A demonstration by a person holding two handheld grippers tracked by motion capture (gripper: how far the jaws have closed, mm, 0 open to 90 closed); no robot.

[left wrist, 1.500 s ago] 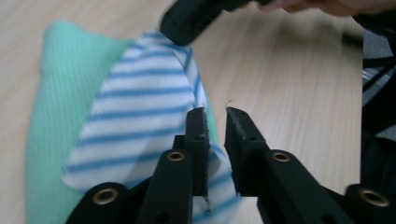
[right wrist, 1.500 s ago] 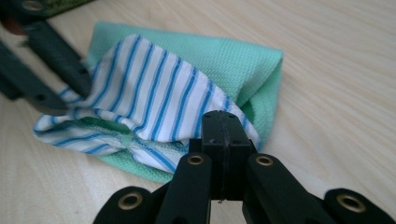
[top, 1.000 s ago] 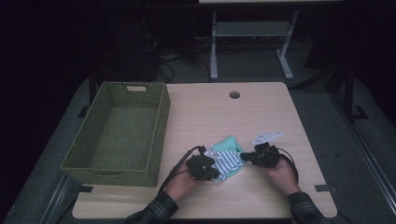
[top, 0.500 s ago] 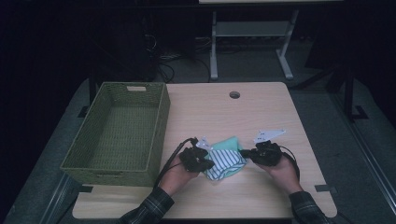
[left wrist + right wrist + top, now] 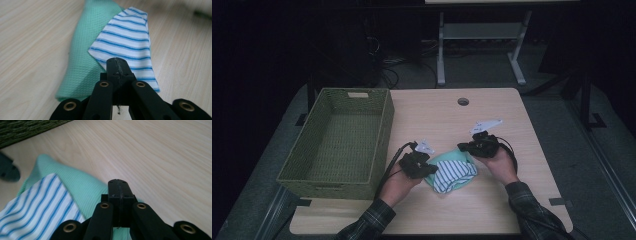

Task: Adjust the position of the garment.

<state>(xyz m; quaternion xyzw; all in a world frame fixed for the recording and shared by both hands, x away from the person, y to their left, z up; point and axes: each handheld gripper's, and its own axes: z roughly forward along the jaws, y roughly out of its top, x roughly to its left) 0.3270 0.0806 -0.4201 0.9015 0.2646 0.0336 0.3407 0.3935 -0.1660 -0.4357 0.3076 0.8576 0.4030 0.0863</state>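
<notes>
Dim room, pale wooden table (image 5: 512, 210), grey metal stand (image 5: 482, 35) behind, dark floor (image 5: 562, 90), cables (image 5: 387, 75)

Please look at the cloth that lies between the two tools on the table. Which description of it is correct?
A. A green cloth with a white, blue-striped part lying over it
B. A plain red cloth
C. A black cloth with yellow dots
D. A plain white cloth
A: the cloth shows a green waffle-textured part, with a white part bearing blue stripes folded over it, in both gripper views.
</notes>
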